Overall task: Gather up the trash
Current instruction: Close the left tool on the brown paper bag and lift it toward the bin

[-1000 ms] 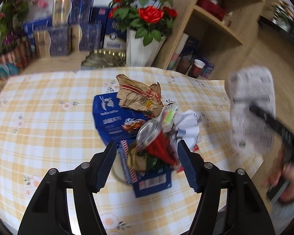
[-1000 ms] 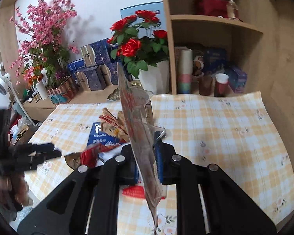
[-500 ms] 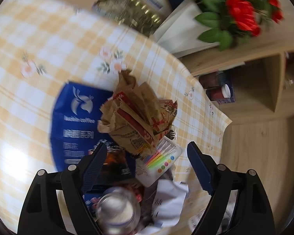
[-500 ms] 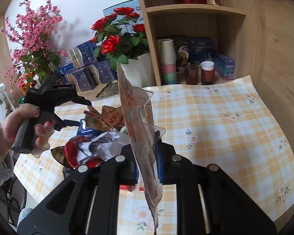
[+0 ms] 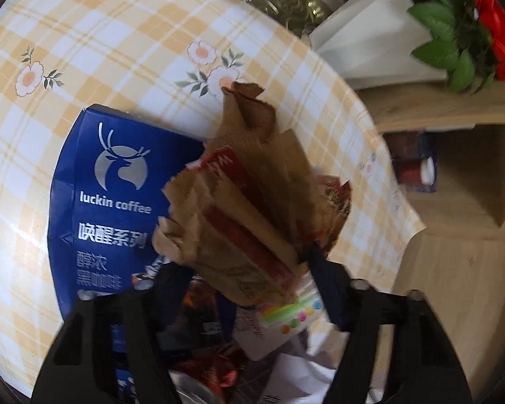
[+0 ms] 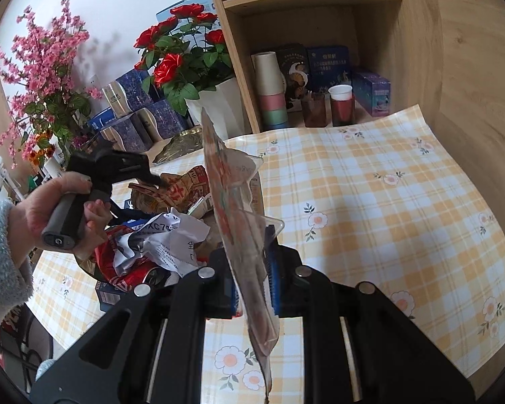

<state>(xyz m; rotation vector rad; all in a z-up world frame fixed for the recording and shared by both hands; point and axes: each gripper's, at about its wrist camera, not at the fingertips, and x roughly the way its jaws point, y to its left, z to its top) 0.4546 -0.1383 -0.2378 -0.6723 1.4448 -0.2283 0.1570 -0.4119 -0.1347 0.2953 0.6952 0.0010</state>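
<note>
Two vases (image 6: 219,107) (flowers), two cups (image 6: 341,104)

Both tools are matt black plastic: the left tool (image 5: 242,286) has two angular arms, each with a round silver screw head near the knuckle, ending in dark blue pads (image 5: 326,289). The right tool (image 6: 252,269) has the same black frame, four silver screw heads across its arms, ribbed bright blue pads (image 6: 272,269) and pale rails running back along the body. The left hand (image 6: 60,208) wears a fluffy light grey-blue sleeve (image 6: 0,262) and grips a grey handle (image 6: 64,225) with a black end cap.
</note>
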